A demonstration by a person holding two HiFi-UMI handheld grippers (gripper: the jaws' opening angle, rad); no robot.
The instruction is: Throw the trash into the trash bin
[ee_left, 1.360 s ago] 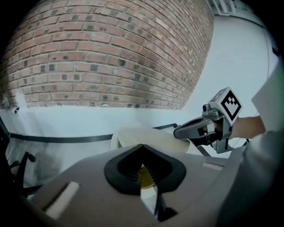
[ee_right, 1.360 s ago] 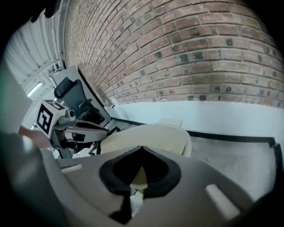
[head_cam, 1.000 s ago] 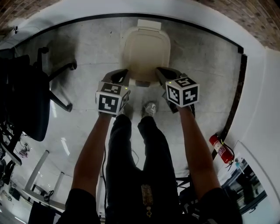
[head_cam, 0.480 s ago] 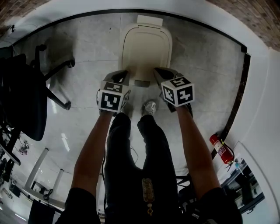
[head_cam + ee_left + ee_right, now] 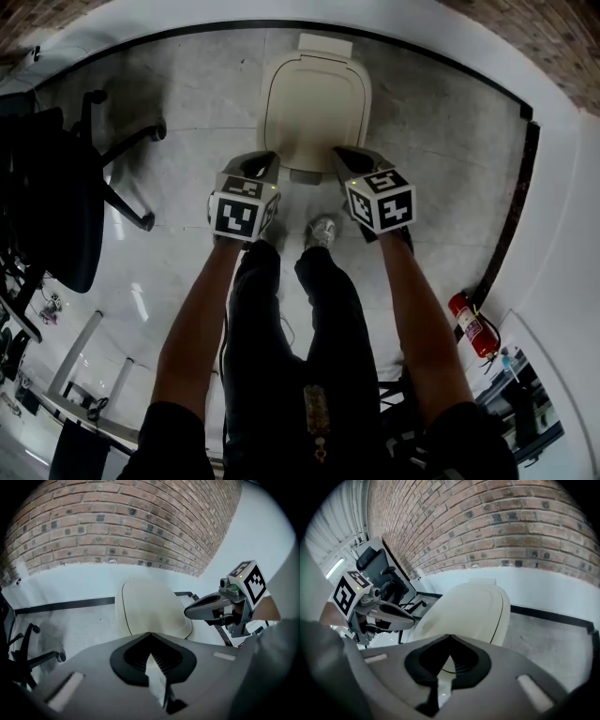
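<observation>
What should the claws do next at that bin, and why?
Probably lift the bin lid first. It is shut, and the left claw and right claw hang closed by its front edge, so nothing can go in yet.

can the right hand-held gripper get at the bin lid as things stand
Probably yes. The right hand-held gripper is close to the front edge of the closed trash bin lid, and nothing shows between them in the head view.
</observation>
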